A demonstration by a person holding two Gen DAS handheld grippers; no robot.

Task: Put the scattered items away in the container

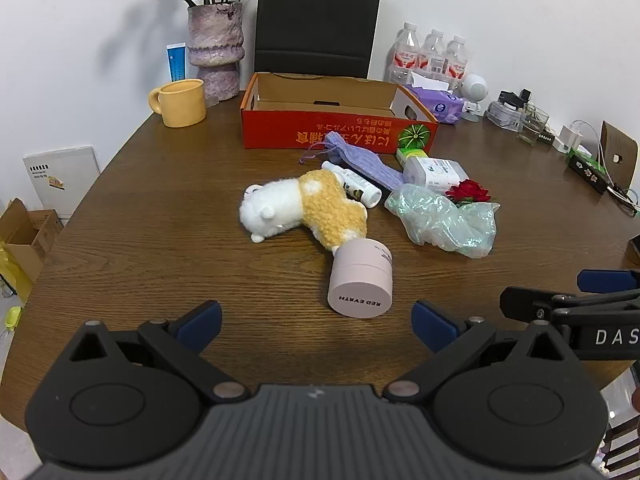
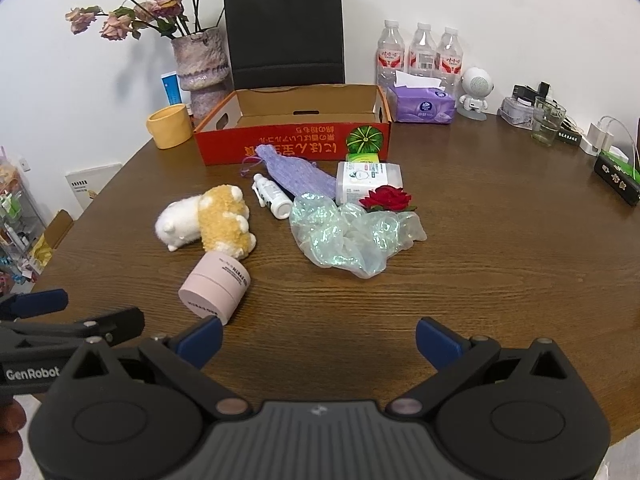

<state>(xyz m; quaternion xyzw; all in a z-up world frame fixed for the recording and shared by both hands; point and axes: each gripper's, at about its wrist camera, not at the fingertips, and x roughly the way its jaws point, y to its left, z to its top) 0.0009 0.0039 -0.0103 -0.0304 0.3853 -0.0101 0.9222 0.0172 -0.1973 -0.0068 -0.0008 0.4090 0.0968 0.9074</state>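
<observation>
A: Count on the table (image 1: 160,208)?
B: One plush toy (image 1: 300,210), one pink jar (image 1: 360,280) on its side touching it, one white bottle (image 1: 354,186), one purple pouch (image 1: 360,162), one wipes pack (image 1: 434,172), one red rose (image 1: 468,192), one crumpled plastic bag (image 1: 440,220). All lie before the red box (image 1: 320,132).
A: Fingers?
B: Left gripper (image 1: 316,326) and right gripper (image 2: 318,338) both spread, empty.

Both wrist views look forward from low over the near table (image 1: 160,240) edge, side by side, sharing the red box (image 2: 292,142) and clutter.
</observation>
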